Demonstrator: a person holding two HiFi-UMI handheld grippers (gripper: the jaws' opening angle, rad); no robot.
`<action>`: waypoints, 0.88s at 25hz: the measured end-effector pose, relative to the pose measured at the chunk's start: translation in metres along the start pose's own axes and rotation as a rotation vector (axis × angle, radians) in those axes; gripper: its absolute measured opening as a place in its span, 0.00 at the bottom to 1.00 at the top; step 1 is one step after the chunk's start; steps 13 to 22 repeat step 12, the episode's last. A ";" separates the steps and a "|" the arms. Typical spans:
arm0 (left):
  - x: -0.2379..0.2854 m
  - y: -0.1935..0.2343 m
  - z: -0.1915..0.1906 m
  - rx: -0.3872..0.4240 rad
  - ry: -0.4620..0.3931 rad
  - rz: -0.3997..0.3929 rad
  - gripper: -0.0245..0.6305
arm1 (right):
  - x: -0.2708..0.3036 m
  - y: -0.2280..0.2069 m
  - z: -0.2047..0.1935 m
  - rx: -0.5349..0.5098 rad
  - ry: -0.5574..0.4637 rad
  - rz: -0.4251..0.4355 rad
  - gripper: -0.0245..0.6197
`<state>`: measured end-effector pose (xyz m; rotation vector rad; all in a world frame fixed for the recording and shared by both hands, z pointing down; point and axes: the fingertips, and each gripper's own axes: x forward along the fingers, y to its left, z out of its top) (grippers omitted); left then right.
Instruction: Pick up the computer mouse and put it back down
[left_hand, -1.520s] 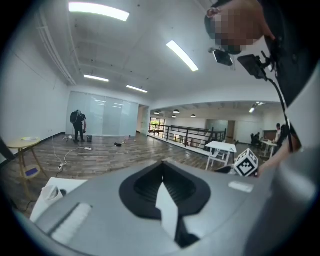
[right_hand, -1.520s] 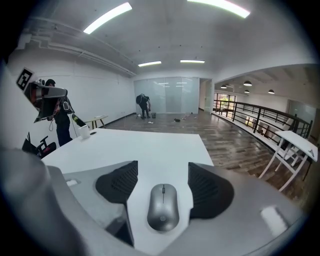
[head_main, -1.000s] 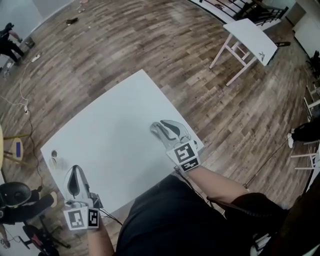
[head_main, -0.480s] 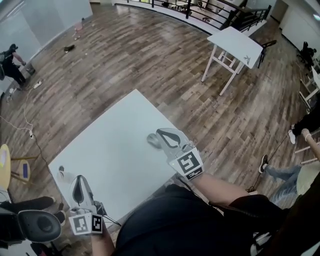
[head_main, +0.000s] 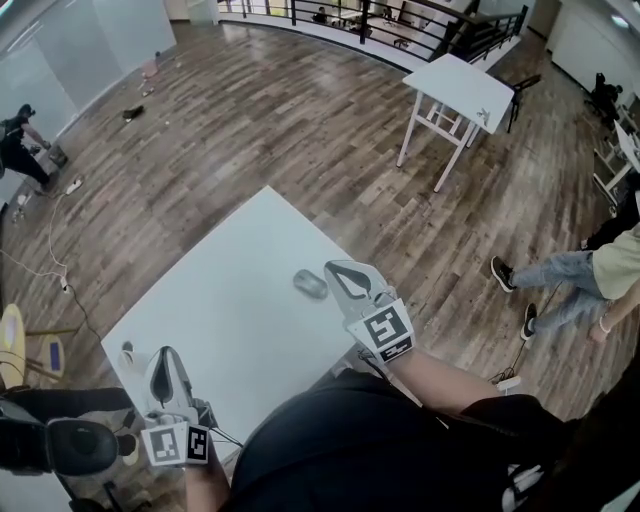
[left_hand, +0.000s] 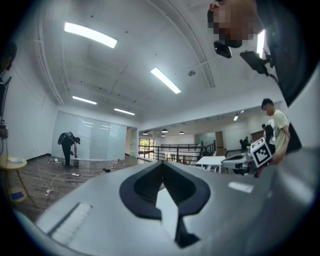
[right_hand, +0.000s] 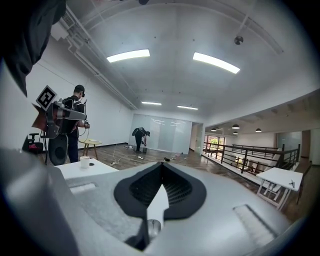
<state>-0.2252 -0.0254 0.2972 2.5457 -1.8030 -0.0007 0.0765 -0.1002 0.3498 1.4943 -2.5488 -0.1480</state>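
Observation:
The grey computer mouse (head_main: 310, 284) lies on the white table (head_main: 230, 290) near its right edge. My right gripper (head_main: 333, 268) hovers just right of the mouse and above it, shut with nothing between its jaws. In the right gripper view the joined jaw tips (right_hand: 161, 165) point out level across the room, and the mouse (right_hand: 153, 228) shows low down beneath them. My left gripper (head_main: 160, 362) is held at the table's near left corner, shut and empty. In the left gripper view its jaws (left_hand: 162, 163) also meet at the tip.
A small white cup (head_main: 127, 352) stands at the table's left corner, close to the left gripper. Another white table (head_main: 460, 85) stands far off on the wood floor. A person's legs (head_main: 555, 280) are at the right, and a yellow stool (head_main: 10, 345) at the left.
The right gripper has let go of the mouse, lifted off it and shut its jaws. The mouse now lies uncovered on the table. The left gripper has barely moved.

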 end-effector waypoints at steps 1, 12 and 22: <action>-0.001 0.001 0.000 -0.001 -0.002 -0.001 0.04 | 0.000 0.000 0.001 0.000 -0.002 -0.004 0.04; 0.003 0.011 0.002 -0.016 -0.004 -0.005 0.04 | 0.014 0.005 0.004 -0.005 0.000 0.002 0.04; 0.003 0.011 0.002 -0.016 -0.004 -0.005 0.04 | 0.014 0.005 0.004 -0.005 0.000 0.002 0.04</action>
